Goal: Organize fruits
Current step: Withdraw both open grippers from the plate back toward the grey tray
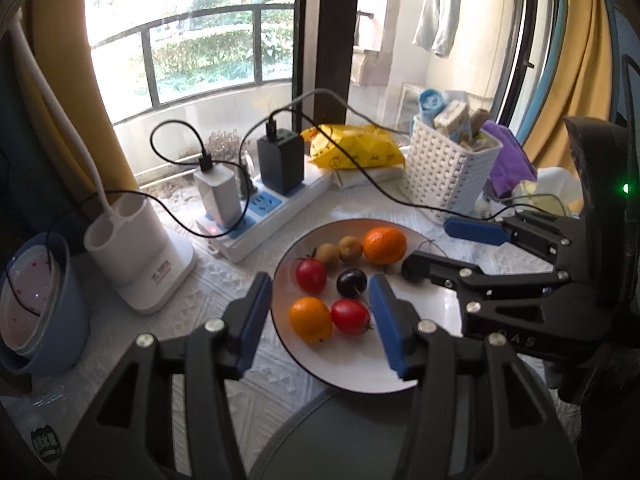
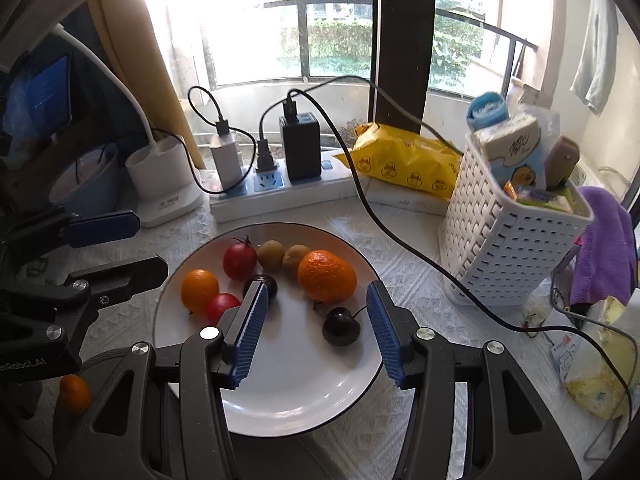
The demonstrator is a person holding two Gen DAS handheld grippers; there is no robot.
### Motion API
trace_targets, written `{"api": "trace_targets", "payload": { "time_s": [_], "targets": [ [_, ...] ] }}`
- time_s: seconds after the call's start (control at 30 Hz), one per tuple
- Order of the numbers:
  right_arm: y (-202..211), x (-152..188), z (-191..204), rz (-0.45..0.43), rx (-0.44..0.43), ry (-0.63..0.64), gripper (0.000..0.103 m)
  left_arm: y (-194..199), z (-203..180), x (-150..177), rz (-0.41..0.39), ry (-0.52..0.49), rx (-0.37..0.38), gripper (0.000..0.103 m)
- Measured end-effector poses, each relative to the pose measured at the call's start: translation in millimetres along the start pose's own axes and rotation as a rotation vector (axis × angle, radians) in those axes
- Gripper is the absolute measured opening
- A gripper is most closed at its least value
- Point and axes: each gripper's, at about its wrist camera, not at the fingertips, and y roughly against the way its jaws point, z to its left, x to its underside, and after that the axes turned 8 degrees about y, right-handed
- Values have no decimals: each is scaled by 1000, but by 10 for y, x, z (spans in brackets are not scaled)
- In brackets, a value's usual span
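White glazed china with a thin dark rim, the plate [image 2: 304,408] sits near the front of a pale textured tablecloth [image 2: 420,280] and already carries most of the fruit.

From the left in the right wrist view: one small orange fruit [image 2: 75,394] lies off the plate on the cloth at the near left, below the left gripper [image 2: 132,246], whose jaws stand partly apart with nothing between them.

On the plate's left side a smooth orange tomato [image 2: 199,291] touches a red tomato [image 2: 222,306], with a second red tomato [image 2: 239,260], stalk still on, just beyond. A dark cherry [image 2: 267,284] is half hidden behind the right gripper's near finger. Two dull brown round fruits [image 2: 270,254] sit side by side at the far edge, and a dimpled mandarin [image 2: 326,276] lies just right of them. A second dark cherry [image 2: 341,326] with a curved stem rests between the fingers of the right gripper [image 2: 316,332], which are partly open and clear of it; nothing is held.

The job looks close to finished: eight pieces are gathered on the plate, loosely by kind, and the stray orange fruit at the near left seems the only one left, though fruit outside the view cannot be ruled out.

Farther back stand a power strip [image 2: 304,196], a yellow packet [image 2: 404,160] and a white woven basket [image 2: 504,256] on the right.
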Motion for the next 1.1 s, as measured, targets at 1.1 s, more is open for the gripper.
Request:
{"api": "trace_targets", "payload": {
  "time_s": [1.1],
  "targets": [
    [1095, -48, 624, -129, 57, 77, 54, 1275, 57, 214, -190, 18, 17, 52]
  ]
}}
